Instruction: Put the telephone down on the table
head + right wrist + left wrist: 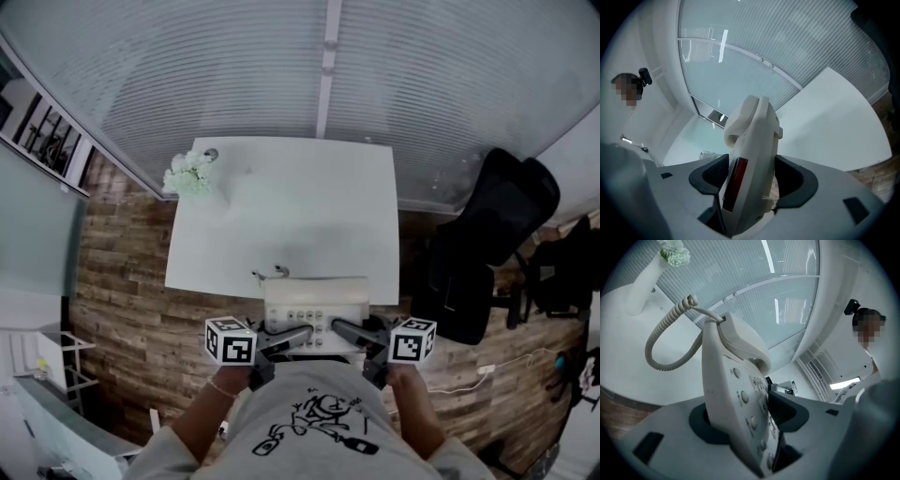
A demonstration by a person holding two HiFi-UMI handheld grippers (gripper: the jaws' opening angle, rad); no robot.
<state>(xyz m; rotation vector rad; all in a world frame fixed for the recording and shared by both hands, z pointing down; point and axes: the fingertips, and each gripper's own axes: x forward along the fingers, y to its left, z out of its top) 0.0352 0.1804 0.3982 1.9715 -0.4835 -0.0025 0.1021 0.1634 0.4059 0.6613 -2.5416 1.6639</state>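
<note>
A white desk telephone point(314, 304) with a row of buttons is held in the air at the near edge of the white table point(291, 216). My left gripper point(291, 339) is shut on its left side and my right gripper point(352, 330) is shut on its right side. In the left gripper view the telephone point(740, 399) stands edge-on between the dark pads, and its coiled cord point(658, 341) loops out over the table point(618, 366). In the right gripper view the telephone point(754, 150) fills the gap between both pads, with the table point(834, 117) beyond.
A white vase of pale flowers point(190, 174) stands at the table's far left corner. A black office chair point(492, 239) is to the right of the table on the wooden floor point(122, 281). A frosted glass wall point(281, 66) runs behind.
</note>
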